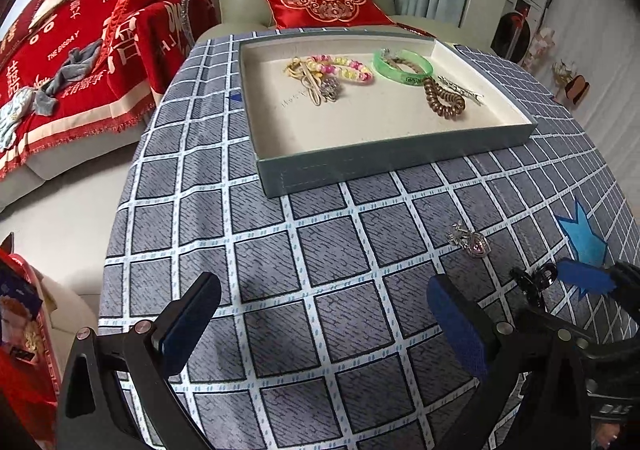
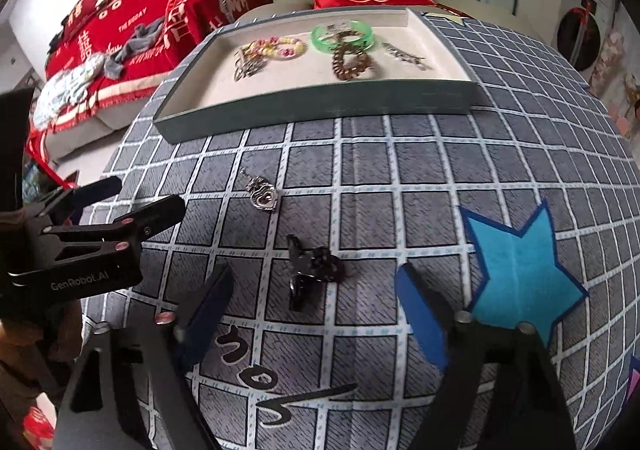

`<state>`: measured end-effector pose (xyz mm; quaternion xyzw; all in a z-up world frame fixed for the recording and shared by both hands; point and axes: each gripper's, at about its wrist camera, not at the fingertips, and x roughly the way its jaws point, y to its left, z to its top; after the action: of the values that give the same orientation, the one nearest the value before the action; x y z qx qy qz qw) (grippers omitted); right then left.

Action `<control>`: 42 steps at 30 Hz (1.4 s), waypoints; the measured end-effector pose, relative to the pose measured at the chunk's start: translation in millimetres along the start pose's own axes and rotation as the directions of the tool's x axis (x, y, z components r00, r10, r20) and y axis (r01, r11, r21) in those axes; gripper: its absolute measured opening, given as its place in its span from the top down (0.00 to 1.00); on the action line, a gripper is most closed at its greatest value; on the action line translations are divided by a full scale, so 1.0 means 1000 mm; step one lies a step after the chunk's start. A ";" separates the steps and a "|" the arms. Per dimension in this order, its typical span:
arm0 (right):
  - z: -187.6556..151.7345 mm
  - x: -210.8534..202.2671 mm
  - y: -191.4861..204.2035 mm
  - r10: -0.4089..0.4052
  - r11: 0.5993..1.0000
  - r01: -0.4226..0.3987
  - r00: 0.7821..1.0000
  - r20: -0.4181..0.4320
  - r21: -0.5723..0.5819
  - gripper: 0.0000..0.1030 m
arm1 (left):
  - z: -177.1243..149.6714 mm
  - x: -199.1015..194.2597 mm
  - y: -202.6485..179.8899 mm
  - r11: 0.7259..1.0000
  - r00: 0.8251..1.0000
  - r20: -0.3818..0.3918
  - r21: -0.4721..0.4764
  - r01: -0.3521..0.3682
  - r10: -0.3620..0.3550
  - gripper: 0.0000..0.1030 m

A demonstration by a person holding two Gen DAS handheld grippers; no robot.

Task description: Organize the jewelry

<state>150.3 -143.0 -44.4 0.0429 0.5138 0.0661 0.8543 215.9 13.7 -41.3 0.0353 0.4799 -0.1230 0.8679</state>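
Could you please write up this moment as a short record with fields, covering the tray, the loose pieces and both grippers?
tray: holds beaded bracelet, green bangle, brown coil hair tie, silver hair pin
on cloth: silver heart pendant, black hair claw
left hand-held gripper: open, empty
right hand-held gripper: open, black hair claw just ahead
surface: grid tablecloth with blue star

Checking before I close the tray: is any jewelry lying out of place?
Yes. A silver heart pendant and a black hair claw lie loose on the checked tablecloth, outside the tray. Both grippers are open, holding nothing.
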 end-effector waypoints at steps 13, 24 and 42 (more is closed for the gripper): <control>-0.005 -0.003 -0.006 -0.050 0.998 0.051 0.998 0.048 -0.019 0.72 | 0.009 0.004 -0.019 0.998 0.998 0.001 0.010 0.056 -0.057 0.00; -0.012 -0.006 -0.010 -0.041 0.998 0.043 0.997 0.061 -0.036 0.72 | 0.020 0.018 -0.054 0.990 0.994 -0.011 0.091 0.108 -0.107 0.08; -0.013 -0.006 -0.011 -0.035 0.999 0.037 0.997 0.062 -0.031 0.72 | 0.021 0.012 -0.068 0.969 0.980 -0.007 0.148 0.199 -0.200 0.77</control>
<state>137.0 -154.6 -46.2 0.0221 0.4870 0.0577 0.8712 222.6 -58.5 -35.8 0.0505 0.4672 -0.2451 0.8480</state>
